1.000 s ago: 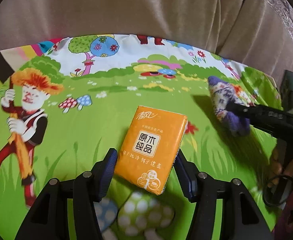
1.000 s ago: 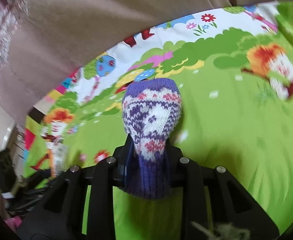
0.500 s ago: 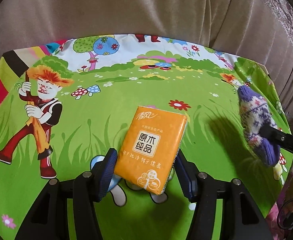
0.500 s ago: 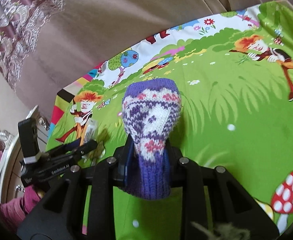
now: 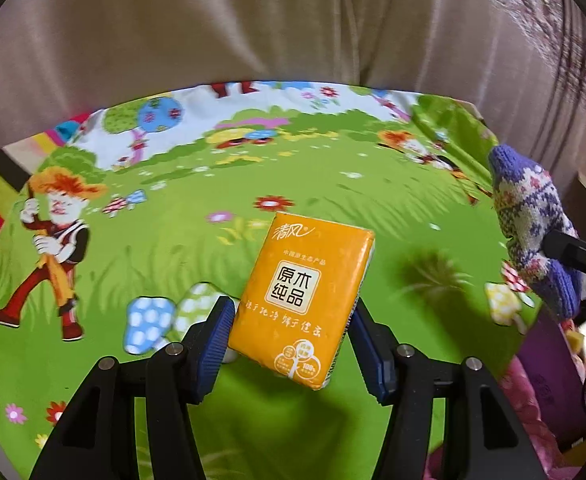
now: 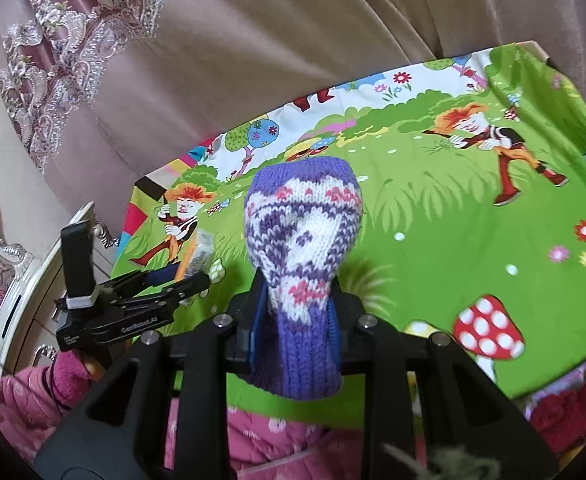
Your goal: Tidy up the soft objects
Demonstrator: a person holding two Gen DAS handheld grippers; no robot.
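Draped beige curtains are backing the cartoon-print mat [image 5: 173,248], above which the left gripper [image 5: 291,344] is pinching an orange tissue pack [image 5: 301,300] while the right gripper [image 6: 295,320] is squeezing a knitted mitten [image 6: 301,240] over the mat's near edge, risking either soft item slipping free.

tissue pack [image 5: 299,300] - glossy plastic | mitten [image 6: 303,248] - rough knit

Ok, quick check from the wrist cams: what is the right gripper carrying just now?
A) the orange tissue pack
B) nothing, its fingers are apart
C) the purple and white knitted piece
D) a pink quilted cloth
C: the right gripper is shut on the purple and white knitted piece, while the orange tissue pack sits between the fingers of the left gripper.
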